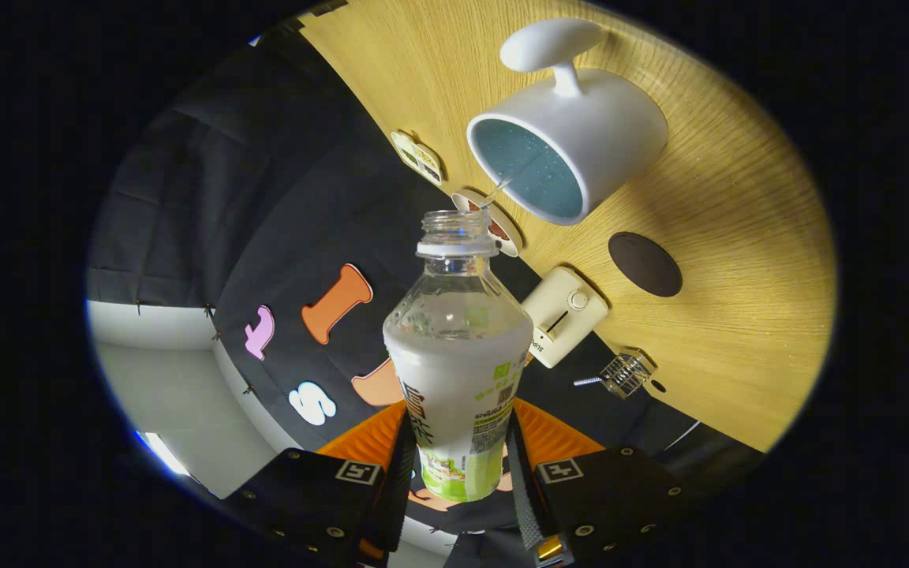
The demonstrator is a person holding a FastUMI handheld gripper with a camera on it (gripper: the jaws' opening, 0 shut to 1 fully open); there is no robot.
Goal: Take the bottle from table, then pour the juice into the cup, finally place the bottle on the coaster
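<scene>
The gripper [458,465] holds the clear bottle [458,347] tight, with one finger pressing on each side of its label, and the bottle's open mouth points away toward the white cup [581,130]. A thin stream of juice runs from the bottle's mouth into the cup, which stands on the wooden table [738,237]. The dark round coaster [645,264] lies on the table just beside the cup, to the right of the bottle.
</scene>
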